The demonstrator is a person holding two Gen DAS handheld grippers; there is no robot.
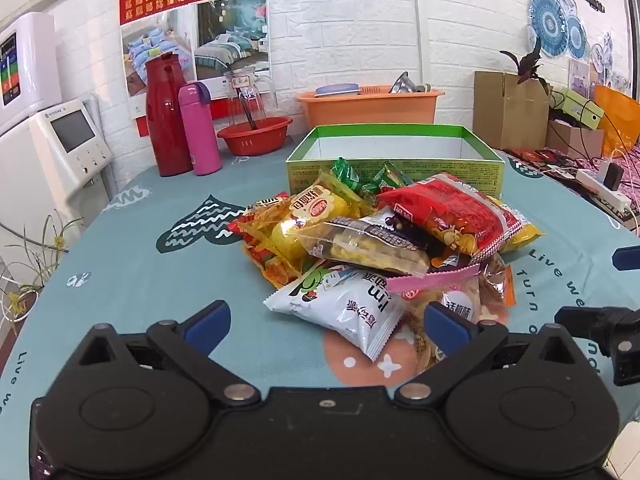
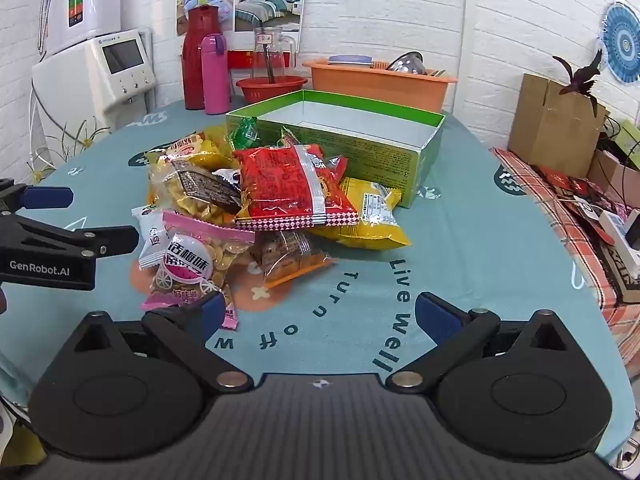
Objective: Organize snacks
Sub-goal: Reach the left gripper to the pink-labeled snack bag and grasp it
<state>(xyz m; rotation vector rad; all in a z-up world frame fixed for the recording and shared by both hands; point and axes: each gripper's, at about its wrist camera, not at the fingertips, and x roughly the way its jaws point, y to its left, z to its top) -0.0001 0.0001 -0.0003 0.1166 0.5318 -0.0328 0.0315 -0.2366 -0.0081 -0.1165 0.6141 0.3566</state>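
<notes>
Nearest the left wrist camera, the left gripper (image 1: 326,322) is seen with its blue-padded fingers spread wide apart and nothing clamped between them. A white packet (image 1: 344,308) lies in the gap between the fingertips, at the near edge of the snack pile (image 1: 380,232), though contact with either pad cannot be made out. The right gripper (image 2: 320,316) is likewise held wide apart and holds nothing; only bare tablecloth (image 2: 460,240) with printed lettering is framed between its fingers, while its left pad sits just beside the bottom corner of a pink-edged packet (image 2: 192,264).

The snacks are heaped in the middle of the round table, just in front of the green box (image 2: 344,136), whose top is open and whose pale interior shows no packets. A red packet (image 2: 292,188) is laid across the top of the heap, a yellow packet (image 2: 368,220) juts out toward the right against the box's near wall, and small green sweets (image 1: 348,176) are propped against that same wall.

Open cloth is seen to the left of the pile and along the near rim of the table. Behind the box, the far edge is crowded by an orange basin (image 1: 370,104), a red bowl (image 1: 256,134), a pink flask (image 1: 198,128) and a red jug (image 1: 166,114). At the right edge a cardboard box (image 2: 552,120) and a tangle of cables and chargers (image 2: 616,224) are found.
</notes>
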